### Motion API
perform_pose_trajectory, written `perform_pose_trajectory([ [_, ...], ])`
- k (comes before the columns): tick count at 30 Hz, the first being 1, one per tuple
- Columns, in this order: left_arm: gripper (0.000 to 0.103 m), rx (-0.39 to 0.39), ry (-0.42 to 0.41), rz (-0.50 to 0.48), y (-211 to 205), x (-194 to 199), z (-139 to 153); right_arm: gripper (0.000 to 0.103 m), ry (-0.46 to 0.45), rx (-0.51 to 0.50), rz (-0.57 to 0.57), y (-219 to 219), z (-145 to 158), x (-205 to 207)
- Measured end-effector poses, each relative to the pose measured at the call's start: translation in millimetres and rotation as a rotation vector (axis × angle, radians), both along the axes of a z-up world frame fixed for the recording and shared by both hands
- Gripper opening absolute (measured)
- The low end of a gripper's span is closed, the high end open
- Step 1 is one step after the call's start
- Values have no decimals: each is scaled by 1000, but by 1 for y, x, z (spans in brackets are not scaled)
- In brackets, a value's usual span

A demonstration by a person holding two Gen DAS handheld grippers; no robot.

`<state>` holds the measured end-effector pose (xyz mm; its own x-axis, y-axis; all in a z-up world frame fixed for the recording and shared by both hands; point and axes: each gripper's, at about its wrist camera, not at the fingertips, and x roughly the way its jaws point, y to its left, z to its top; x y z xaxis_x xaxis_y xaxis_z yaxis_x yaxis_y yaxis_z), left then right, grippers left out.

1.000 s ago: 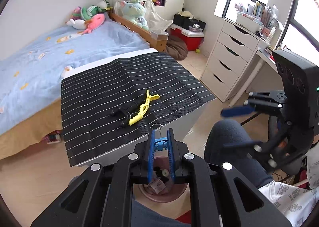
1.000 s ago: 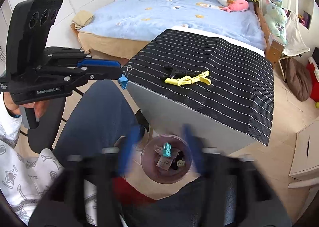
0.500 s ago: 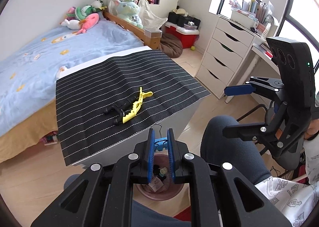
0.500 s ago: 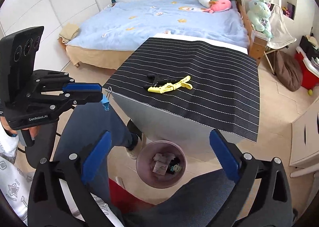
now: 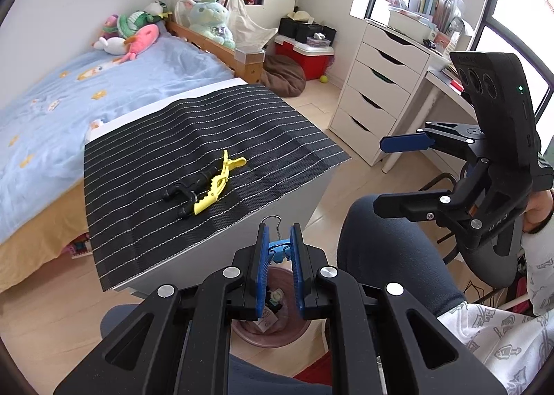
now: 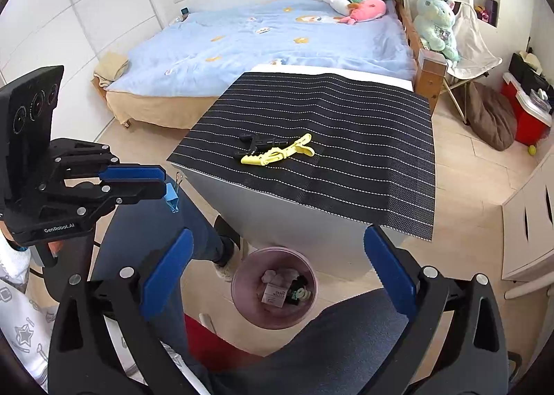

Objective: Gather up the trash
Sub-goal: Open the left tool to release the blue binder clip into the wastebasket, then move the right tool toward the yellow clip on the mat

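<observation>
Currently, a blue binder clip (image 5: 279, 246) is pinched between the narrowed blue pads of the left gripper (image 5: 279, 256), which is held above the pink waste bin (image 6: 273, 287) on the floor. The clip is judged to be light, rigid and springy, with smooth metal that could slip, so it is best taken across its flat body rather than its wire loops. The right gripper (image 6: 277, 263) is spread wide and carries nothing. Beyond the bin, a yellow hair clip (image 5: 216, 182) and a black hair clip (image 5: 189, 187) are seen touching on the striped black mat (image 5: 138, 166). Both are judged light, stiff plastic, best gripped mid-length.
</observation>
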<state>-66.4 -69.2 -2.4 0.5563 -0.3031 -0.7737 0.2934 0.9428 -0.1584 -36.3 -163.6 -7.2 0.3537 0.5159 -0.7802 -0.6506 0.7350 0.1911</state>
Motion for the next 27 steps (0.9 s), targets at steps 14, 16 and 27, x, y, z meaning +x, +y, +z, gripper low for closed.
perform_pose_trajectory([
  [14, 91, -23, -7, 35, 5, -1, -4, 97, 1, 20, -20, -7, 0, 2],
  [16, 95, -12, -13, 53, 7, 0, -4, 98, 3, 21, -20, -7, 0, 2],
  [27, 95, 41, -45, 120, 17, 7, -9, 98, 4, 24, -14, -6, -4, 2],
])
